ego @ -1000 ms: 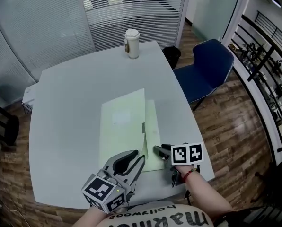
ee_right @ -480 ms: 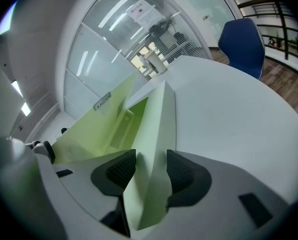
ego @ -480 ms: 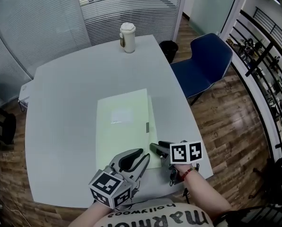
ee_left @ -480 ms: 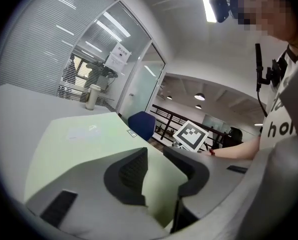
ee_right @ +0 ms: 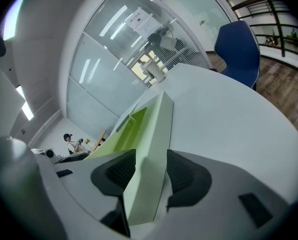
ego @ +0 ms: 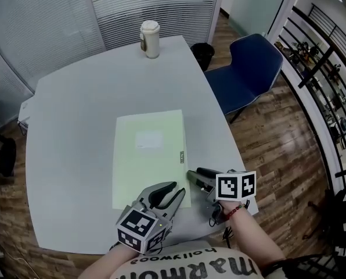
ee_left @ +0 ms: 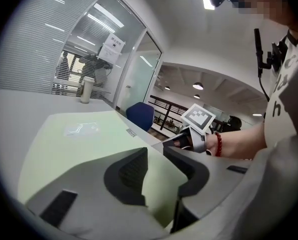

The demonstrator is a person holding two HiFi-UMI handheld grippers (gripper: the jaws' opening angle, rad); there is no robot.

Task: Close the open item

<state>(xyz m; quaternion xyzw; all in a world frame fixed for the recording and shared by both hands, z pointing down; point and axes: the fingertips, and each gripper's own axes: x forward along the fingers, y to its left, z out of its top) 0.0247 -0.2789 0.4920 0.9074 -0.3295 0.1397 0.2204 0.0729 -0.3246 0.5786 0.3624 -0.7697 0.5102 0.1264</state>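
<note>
Much bare desk (ego: 68,115) lies left of and beyond your folder (ego: 148,156), which sits toward the near edge. Your right gripper (ego: 193,176) is clamped on its right edge. Your left gripper (ego: 172,190) hovers over its near-right corner, jaws apart. A cup (ego: 150,38) stands at the far edge and a chair (ego: 251,71) off the right edge, both well apart.

Left claw (ego: 177,188) held low in front of the torso, pointing forward and slightly down, jaws apart, right claw (ego: 194,174) close beside it, angled inward, jaws clamped on the near right edge of the green folder (ego: 147,156), right forearm (ego: 255,238) bare, red band at the wrist.
</note>
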